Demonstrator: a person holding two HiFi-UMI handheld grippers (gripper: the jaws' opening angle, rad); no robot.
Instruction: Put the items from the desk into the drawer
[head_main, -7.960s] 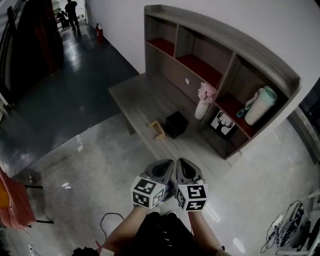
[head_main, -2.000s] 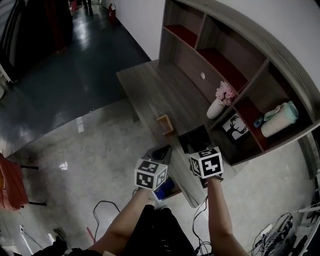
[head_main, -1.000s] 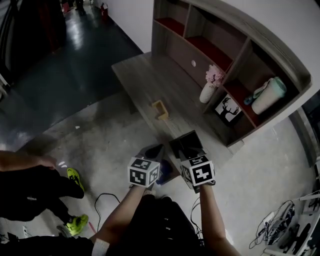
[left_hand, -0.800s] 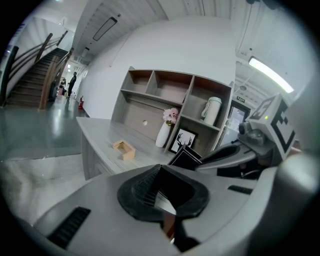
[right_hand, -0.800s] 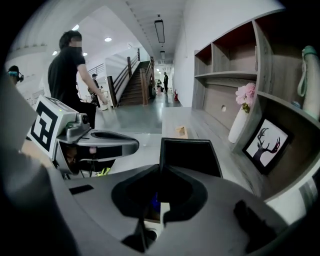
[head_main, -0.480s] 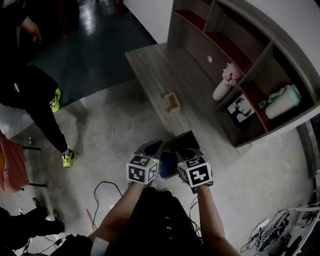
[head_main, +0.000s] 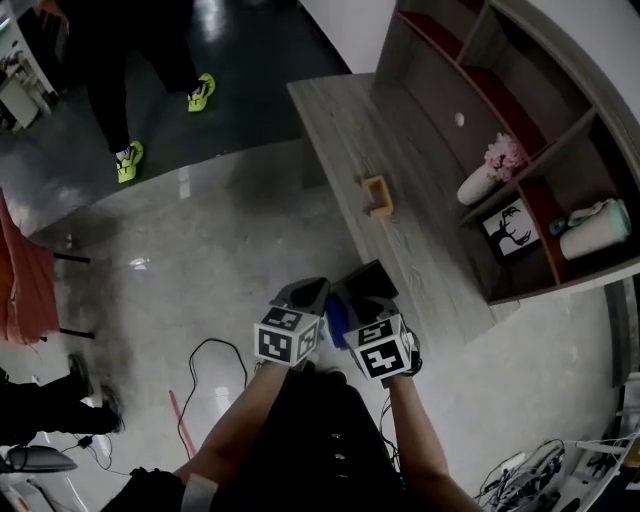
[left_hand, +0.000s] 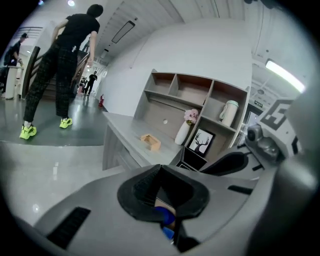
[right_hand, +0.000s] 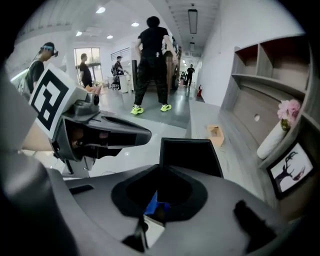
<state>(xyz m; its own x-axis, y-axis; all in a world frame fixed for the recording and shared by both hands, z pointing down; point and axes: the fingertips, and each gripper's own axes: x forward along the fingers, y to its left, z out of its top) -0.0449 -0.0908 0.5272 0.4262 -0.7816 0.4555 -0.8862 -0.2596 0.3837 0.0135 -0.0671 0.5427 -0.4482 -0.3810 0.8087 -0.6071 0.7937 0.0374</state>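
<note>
My right gripper has its jaws closed on the near wall of an open black box, held over the floor just off the grey desk. The same box shows in the left gripper view. Close beside it on the left, my left gripper is shut with nothing in it. A small wooden box stands on the desk. The drawer front with its white knob is closed. Something blue lies below the grippers.
The shelf unit on the desk holds a white vase with pink flowers, a deer picture and a pale flask. A person in yellow-green shoes walks at the upper left. A black cable lies on the floor.
Both grippers and the black box have come down and away from the desk's edge, staying side by side. The person in yellow-green shoes has walked from the left to the upper left.
</note>
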